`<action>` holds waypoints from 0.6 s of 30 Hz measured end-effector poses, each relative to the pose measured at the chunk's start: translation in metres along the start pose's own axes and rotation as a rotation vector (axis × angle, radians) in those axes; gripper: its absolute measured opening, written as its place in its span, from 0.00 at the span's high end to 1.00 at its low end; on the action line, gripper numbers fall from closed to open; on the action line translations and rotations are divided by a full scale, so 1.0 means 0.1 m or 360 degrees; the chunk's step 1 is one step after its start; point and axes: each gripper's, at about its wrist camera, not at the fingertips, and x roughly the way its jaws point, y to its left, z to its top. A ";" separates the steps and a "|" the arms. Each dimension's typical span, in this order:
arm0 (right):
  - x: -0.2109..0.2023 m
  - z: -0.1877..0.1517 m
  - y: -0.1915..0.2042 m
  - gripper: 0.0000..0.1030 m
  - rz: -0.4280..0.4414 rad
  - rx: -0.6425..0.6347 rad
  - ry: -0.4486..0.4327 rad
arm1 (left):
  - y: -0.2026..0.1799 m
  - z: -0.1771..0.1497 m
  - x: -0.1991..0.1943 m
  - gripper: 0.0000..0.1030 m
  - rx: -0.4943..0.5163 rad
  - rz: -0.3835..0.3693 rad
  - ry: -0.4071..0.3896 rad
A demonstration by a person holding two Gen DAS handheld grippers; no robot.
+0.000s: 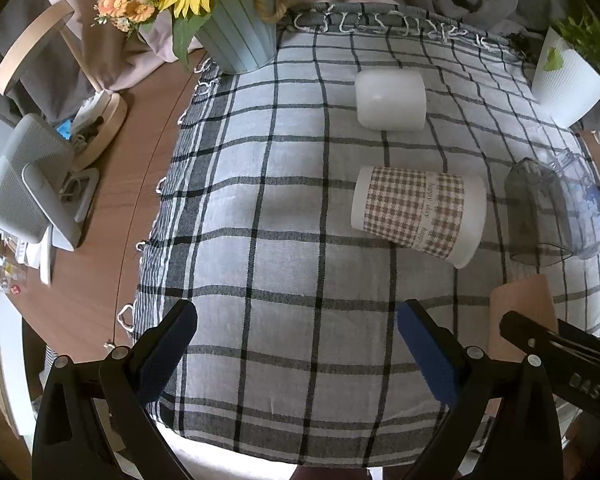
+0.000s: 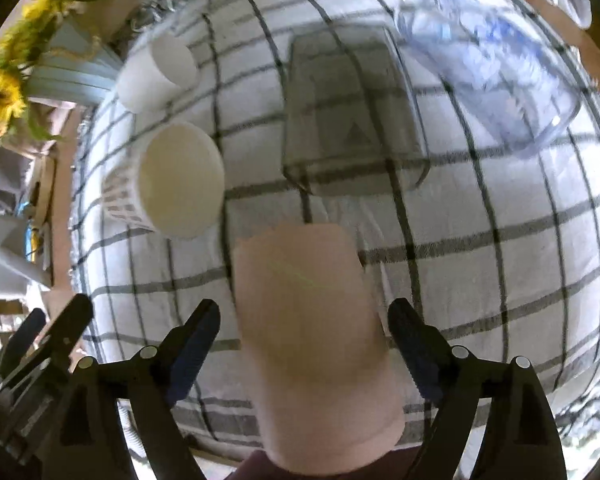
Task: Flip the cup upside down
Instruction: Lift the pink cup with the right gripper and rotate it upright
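Note:
A pink cup [image 2: 311, 324] stands upside down on the checked cloth [image 2: 499, 240], between the fingers of my right gripper [image 2: 303, 332], which is open and not touching it. The cup's edge also shows in the left wrist view [image 1: 519, 300], with the right gripper's finger [image 1: 547, 336] beside it. My left gripper [image 1: 296, 336] is open and empty above the cloth [image 1: 260, 200]. A houndstooth paper cup [image 1: 417, 214] lies on its side, its mouth facing the right wrist camera [image 2: 180, 182].
A white cup [image 1: 391, 100] lies on its side at the back. A grey translucent cup [image 1: 535, 212] and a clear cup with blue print [image 1: 583, 208] lie at the right. A sunflower pot [image 1: 240, 36] and a white planter [image 1: 567, 80] stand at the back corners. Clutter sits on the wooden table [image 1: 112, 208] at left.

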 end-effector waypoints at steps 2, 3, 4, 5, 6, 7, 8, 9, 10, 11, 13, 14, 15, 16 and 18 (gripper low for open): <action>-0.13 -0.03 0.00 0.16 -0.0002 -0.0009 -0.0046 | -0.01 -0.01 -0.06 0.01 -0.0006 -0.0025 -0.0008; -0.23 -0.06 -0.01 0.16 0.0005 -0.0005 -0.0082 | -0.02 -0.01 -0.09 0.01 -0.0010 -0.0043 -0.0006; -0.32 -0.08 -0.01 0.16 0.0012 -0.0006 -0.0118 | -0.03 -0.01 -0.12 0.01 -0.0012 -0.0065 0.0001; -0.41 -0.11 -0.02 0.16 0.0004 -0.0011 -0.0157 | -0.05 -0.02 -0.13 0.01 -0.0011 -0.0081 0.0004; -0.52 -0.13 -0.04 0.16 -0.0013 -0.0013 -0.0206 | -0.09 -0.02 -0.16 0.01 -0.0004 -0.0102 0.0008; -0.59 -0.14 -0.04 0.16 -0.0025 -0.0014 -0.0238 | -0.14 -0.03 -0.19 0.01 0.0010 -0.0126 0.0012; -0.67 -0.15 -0.06 0.16 -0.0038 -0.0016 -0.0266 | -0.20 -0.03 -0.22 0.01 0.0025 -0.0147 0.0017; -0.74 -0.16 -0.09 0.16 -0.0049 -0.0016 -0.0284 | -0.25 -0.04 -0.23 0.01 0.0039 -0.0177 0.0027; -0.78 -0.16 -0.10 0.16 -0.0054 -0.0014 -0.0292 | -0.30 -0.04 -0.24 0.01 0.0047 -0.0204 0.0044; -0.82 -0.16 -0.13 0.16 -0.0058 -0.0013 -0.0295 | -0.35 -0.05 -0.25 0.01 0.0056 -0.0230 0.0058; -0.88 -0.15 -0.19 0.16 -0.0059 0.0001 -0.0301 | -0.46 -0.05 -0.25 0.01 0.0072 -0.0263 0.0079; -0.91 -0.15 -0.25 0.16 -0.0065 0.0012 -0.0305 | -0.53 -0.05 -0.25 0.01 0.0084 -0.0272 0.0094; -0.92 -0.15 -0.31 0.16 -0.0068 0.0027 -0.0304 | -0.59 -0.05 -0.25 0.01 0.0094 -0.0289 0.0105; -0.96 -0.16 -0.37 0.16 -0.0070 0.0039 -0.0303 | -0.66 -0.05 -0.24 0.01 0.0104 -0.0310 0.0119; -0.97 -0.15 -0.52 0.16 -0.0072 0.0088 -0.0301 | -0.78 -0.04 -0.22 0.02 0.0113 -0.0346 0.0150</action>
